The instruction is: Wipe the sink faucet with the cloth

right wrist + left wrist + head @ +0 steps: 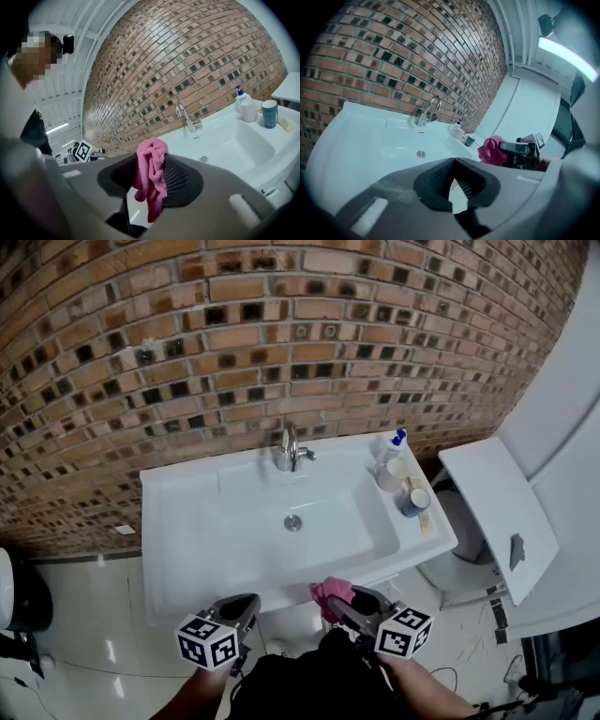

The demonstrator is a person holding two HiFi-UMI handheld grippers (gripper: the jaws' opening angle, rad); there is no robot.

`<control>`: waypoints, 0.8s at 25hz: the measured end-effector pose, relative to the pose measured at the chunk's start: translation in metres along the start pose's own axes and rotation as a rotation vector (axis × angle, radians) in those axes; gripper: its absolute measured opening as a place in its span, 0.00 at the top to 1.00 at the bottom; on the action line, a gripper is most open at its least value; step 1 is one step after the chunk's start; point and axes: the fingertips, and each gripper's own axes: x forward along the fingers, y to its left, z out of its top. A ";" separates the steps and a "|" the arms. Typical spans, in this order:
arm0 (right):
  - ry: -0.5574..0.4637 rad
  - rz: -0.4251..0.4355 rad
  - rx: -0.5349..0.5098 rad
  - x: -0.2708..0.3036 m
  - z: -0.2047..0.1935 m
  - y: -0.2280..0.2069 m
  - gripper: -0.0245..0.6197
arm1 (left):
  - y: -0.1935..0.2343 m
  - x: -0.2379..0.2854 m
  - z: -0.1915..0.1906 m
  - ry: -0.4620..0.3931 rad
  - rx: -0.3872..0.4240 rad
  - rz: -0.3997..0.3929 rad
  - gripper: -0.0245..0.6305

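The right tongs (150, 176) were clamped on the pink cloth (151, 161), which was bunched between the pads with a loose tail hanging below them (enough free fabric, I judged, to wrap round a spout). They were held at the near edge of the sink (178, 531), well apart from the faucet (289, 448), which stood upright at the far rim, just in front of the brick wall (281, 334). Wiping had not begun; the cloth was being carried, ready for a reach across the basin.

The left tongs (453, 174) were closed tip to tip with nothing between them, parked low at the near left. They seemed to be kept there simply to stay out of the way, since one cloth and one fixed tap need only one tool.

A soap bottle (395, 444) and a blue cup (413, 502) stood on the right ledge, near the faucet's right side. The approach would probably do best from the middle or left, so that neither got knocked.
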 end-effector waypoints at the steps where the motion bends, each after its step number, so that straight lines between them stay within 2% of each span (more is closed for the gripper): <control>1: 0.012 -0.007 -0.031 0.001 0.004 -0.002 0.73 | 0.001 0.002 0.003 -0.003 0.001 0.002 0.96; 5: 0.032 0.005 -0.113 0.007 0.027 -0.013 0.73 | 0.005 0.009 0.016 -0.028 -0.003 0.027 0.96; 11: -0.043 0.095 -0.132 0.032 0.094 -0.048 0.73 | 0.010 0.022 0.043 -0.063 -0.010 0.107 0.96; 15: -0.073 0.132 -0.131 0.057 0.138 -0.086 0.73 | 0.010 0.040 0.063 -0.085 -0.027 0.158 0.96; 20: -0.063 0.137 -0.093 0.084 0.167 -0.147 0.73 | 0.009 0.077 0.093 -0.104 -0.036 0.215 0.96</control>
